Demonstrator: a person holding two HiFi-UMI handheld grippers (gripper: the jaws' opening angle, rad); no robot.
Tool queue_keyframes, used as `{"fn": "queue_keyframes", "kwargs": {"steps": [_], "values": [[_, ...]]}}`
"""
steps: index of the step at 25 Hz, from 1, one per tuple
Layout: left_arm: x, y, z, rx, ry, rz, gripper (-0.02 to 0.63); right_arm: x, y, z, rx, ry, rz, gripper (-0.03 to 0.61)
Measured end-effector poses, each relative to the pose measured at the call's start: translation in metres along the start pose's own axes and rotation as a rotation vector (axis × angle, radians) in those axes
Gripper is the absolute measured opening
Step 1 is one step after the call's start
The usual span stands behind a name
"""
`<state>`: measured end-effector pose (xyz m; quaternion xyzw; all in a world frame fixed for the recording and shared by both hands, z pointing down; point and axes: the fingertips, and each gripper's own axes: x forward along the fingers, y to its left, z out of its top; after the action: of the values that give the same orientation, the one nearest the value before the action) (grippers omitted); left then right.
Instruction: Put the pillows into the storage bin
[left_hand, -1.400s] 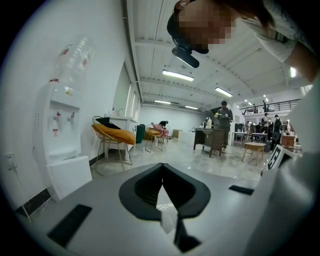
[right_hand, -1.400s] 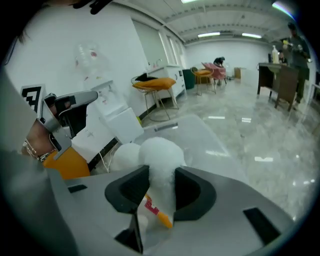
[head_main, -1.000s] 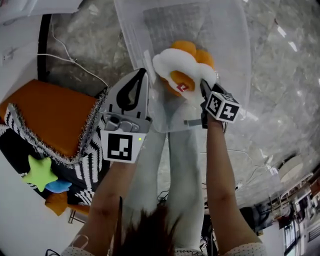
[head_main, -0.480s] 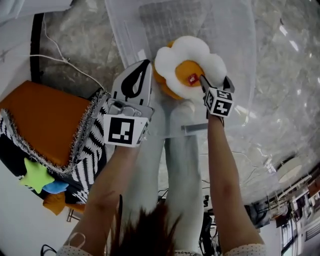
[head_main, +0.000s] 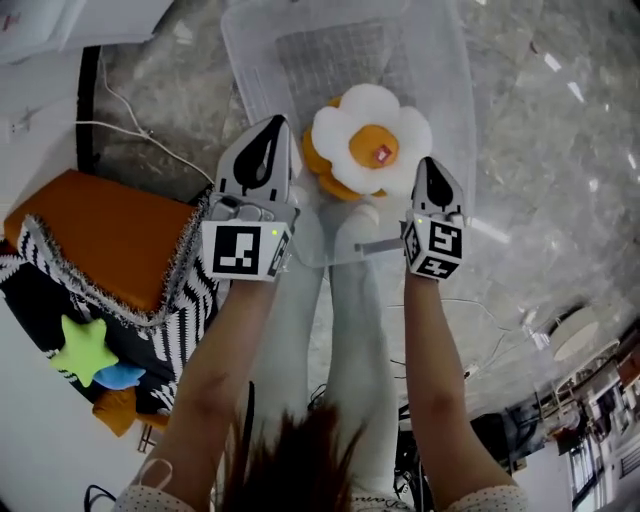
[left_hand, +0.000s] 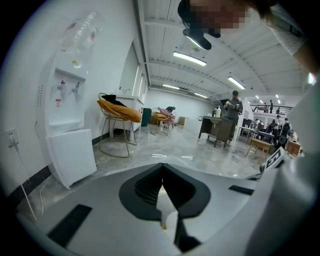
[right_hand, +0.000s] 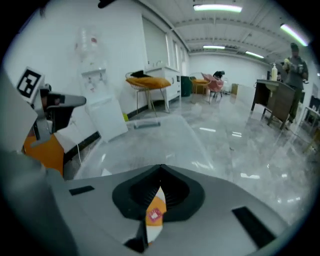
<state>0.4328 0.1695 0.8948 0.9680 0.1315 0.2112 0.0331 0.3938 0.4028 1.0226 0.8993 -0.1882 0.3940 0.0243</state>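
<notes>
Both the left gripper (head_main: 268, 128) and right gripper (head_main: 429, 166) have fingers shut on nothing at the near rim of the storage bin (head_main: 440, 60), and the flower pillow (head_main: 370, 150) inside it looks light and squishy, so I'd pinch a petal.

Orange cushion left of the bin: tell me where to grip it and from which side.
Grip its fringed edge, probably coming from the bin side with the left claw. The orange cushion lies broad face up, too wide across its top, while that thin edge lies nearest the claw.
</notes>
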Motion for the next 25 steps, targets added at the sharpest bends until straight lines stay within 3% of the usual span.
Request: {"fn": "queue_keyframes", "kwargs": {"steps": [5, 11, 15, 19, 25], "values": [[-0.032, 0.001, 0.102, -0.01, -0.065, 0.018, 0.003, -0.096, 0.018, 0.14, -0.033, -0.191, 0.019, 0.011], [-0.102, -0.003, 0.265, -0.009, -0.143, 0.014, 0.003, -0.228, 0.047, 0.33, -0.108, -0.407, 0.062, 0.011], [-0.158, 0.002, 0.359, 0.013, -0.204, 0.019, 0.003, -0.309, 0.073, 0.427, -0.205, -0.516, 0.097, 0.011], [-0.202, 0.008, 0.439, 0.087, -0.28, 0.055, 0.003, -0.377, 0.097, 0.495, -0.218, -0.641, 0.129, 0.011], [-0.265, -0.007, 0.501, 0.123, -0.373, 0.041, 0.003, -0.453, 0.13, 0.51, -0.176, -0.704, 0.14, 0.009]]}}
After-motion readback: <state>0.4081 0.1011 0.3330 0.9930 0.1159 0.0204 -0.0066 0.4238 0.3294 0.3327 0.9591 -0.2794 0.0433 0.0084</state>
